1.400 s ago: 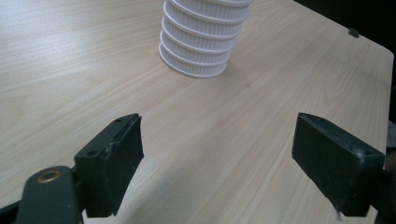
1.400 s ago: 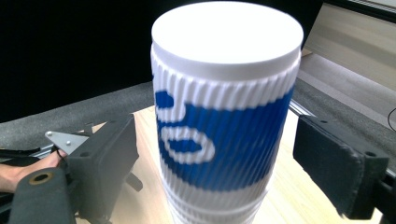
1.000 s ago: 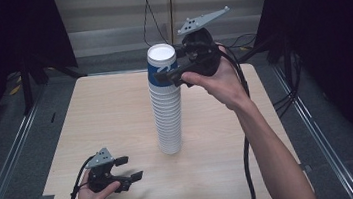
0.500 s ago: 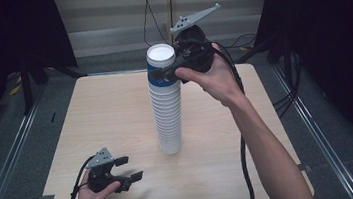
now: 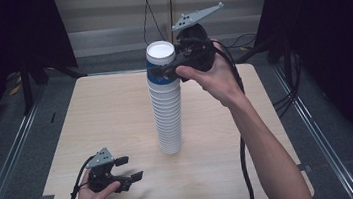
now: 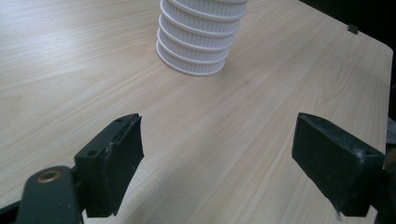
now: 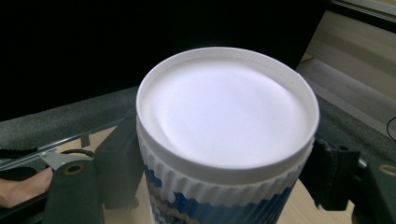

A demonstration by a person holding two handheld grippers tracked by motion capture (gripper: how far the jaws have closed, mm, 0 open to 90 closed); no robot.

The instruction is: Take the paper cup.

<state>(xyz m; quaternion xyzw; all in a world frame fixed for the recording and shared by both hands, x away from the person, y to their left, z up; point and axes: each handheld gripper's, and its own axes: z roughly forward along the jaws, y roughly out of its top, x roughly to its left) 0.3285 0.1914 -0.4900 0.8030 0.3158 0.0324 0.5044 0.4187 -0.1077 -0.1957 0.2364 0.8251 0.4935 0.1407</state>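
A tall stack of upturned white ribbed cups stands at the middle of the wooden table; its base lies ahead of my left gripper. The top cup has a blue printed band and a white bottom facing up. My right gripper reaches in from the right at the stack's top, its jaws pressed on either side of that top cup. My left gripper rests low at the table's front left, open wide with nothing between its jaws.
Black cables trail from both grippers, the right one hanging down along the forearm. The table's right edge is near in the left gripper view. Metal rails run along the floor on both sides.
My right gripper has shifted slightly up and back at the stack's top, its grey plate tilting more. The left gripper has stayed put.
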